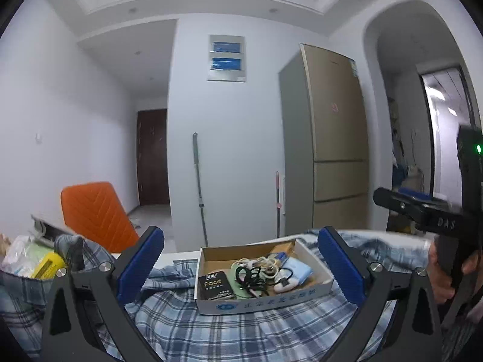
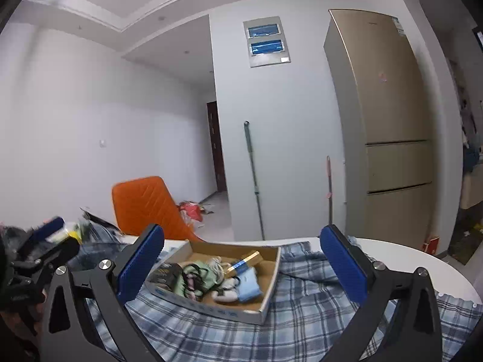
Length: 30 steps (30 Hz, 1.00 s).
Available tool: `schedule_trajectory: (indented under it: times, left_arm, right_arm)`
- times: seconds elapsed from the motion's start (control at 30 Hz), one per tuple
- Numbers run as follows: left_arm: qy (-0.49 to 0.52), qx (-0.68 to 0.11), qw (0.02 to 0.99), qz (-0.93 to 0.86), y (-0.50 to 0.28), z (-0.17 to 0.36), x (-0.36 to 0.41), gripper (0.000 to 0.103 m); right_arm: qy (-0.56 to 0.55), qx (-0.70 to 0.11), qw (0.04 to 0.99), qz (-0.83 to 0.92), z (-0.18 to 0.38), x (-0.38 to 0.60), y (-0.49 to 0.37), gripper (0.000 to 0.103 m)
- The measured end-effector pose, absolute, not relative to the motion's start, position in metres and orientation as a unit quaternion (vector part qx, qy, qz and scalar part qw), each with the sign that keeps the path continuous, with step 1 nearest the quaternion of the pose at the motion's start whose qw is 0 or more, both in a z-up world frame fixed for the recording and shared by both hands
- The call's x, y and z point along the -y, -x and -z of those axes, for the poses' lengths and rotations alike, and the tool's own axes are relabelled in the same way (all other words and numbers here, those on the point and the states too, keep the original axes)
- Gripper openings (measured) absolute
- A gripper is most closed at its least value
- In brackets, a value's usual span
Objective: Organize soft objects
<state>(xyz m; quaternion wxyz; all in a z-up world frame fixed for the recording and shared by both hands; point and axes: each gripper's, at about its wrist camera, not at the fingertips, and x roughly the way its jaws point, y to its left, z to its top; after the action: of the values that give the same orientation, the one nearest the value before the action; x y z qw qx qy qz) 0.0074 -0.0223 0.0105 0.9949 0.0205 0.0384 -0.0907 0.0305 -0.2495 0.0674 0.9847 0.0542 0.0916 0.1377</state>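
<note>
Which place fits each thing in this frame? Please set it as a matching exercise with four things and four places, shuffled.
Things:
1. cardboard box
2. orange chair
3. mop handle
4. left gripper

Places:
A. leaning against the white wall
B. resting on the plaid cloth
C. behind the table's far edge, at left
D. held open above the cloth, facing the box

Pairs: 1-B, 2-C, 3-A, 4-D
</note>
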Motion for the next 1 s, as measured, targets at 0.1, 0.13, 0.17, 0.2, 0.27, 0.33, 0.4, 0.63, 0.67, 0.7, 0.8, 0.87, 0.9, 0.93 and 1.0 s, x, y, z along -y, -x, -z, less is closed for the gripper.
schedule_trajectory:
  times: [0.1, 0.13, 0.17, 0.2, 0.27, 0.33, 0.4, 0.63, 0.67, 0.7, 0.8, 0.87, 0.9, 0.93, 1.0]
  left_arm:
    - [-0.023, -0.043, 0.995, 0.092, -0.011, 0.003, 0.020, 0.103]
    - [-0.020, -0.046, 0.994, 0.093, -0.013, 0.004, 0.019, 0.103]
    - [-0.018, -0.045, 0.995, 0.092, -0.013, 0.005, 0.019, 0.103]
    - [-0.016, -0.044, 0.995, 0.091, -0.013, 0.005, 0.017, 0.103]
    - [-0.016, -0.043, 0.995, 0.087, -0.012, 0.008, 0.017, 0.103]
    - [-0.020, -0.044, 0.995, 0.087, -0.013, 0.009, 0.019, 0.103]
    - [-0.022, -0.044, 0.995, 0.086, -0.012, 0.009, 0.019, 0.103]
    - [-0.006, -0.052, 0.996, 0.071, -0.018, 0.009, 0.011, 0.103]
    - [-0.005, -0.052, 0.996, 0.071, -0.018, 0.009, 0.010, 0.103]
    - [-0.004, -0.052, 0.996, 0.073, -0.018, 0.009, 0.010, 0.103]
    - [0.000, -0.051, 0.996, 0.071, -0.018, 0.009, 0.008, 0.103]
    - [-0.001, -0.054, 0.996, 0.072, -0.019, 0.010, 0.008, 0.103]
    - [-0.002, -0.056, 0.996, 0.069, -0.019, 0.010, 0.008, 0.103]
    - [-0.002, -0.056, 0.996, 0.069, -0.020, 0.010, 0.008, 0.103]
    - [-0.002, -0.054, 0.996, 0.069, -0.019, 0.009, 0.008, 0.103]
  right_arm:
    - [-0.030, -0.084, 0.987, -0.132, -0.055, 0.245, -0.028, 0.103]
    - [-0.021, -0.080, 0.988, -0.129, -0.051, 0.244, -0.027, 0.103]
    - [-0.016, -0.082, 0.988, -0.129, -0.048, 0.242, -0.026, 0.103]
    - [-0.014, -0.086, 0.987, -0.135, -0.045, 0.241, -0.027, 0.103]
    - [-0.005, -0.087, 0.987, -0.135, -0.043, 0.238, -0.026, 0.103]
    - [0.002, -0.082, 0.987, -0.137, -0.043, 0.235, -0.023, 0.103]
    - [0.009, -0.079, 0.987, -0.137, -0.042, 0.232, -0.022, 0.103]
    - [0.015, -0.076, 0.988, -0.137, -0.042, 0.231, -0.019, 0.103]
    - [0.015, -0.076, 0.988, -0.135, -0.042, 0.232, -0.019, 0.103]
    - [0.015, -0.075, 0.988, -0.135, -0.042, 0.232, -0.018, 0.103]
    - [0.011, -0.073, 0.988, -0.135, -0.043, 0.234, -0.018, 0.103]
    - [0.009, -0.074, 0.988, -0.135, -0.043, 0.236, -0.018, 0.103]
    - [0.008, -0.075, 0.988, -0.135, -0.043, 0.236, -0.019, 0.103]
    - [0.006, -0.076, 0.988, -0.136, -0.043, 0.237, -0.019, 0.103]
    - [0.004, -0.078, 0.988, -0.136, -0.043, 0.238, -0.020, 0.103]
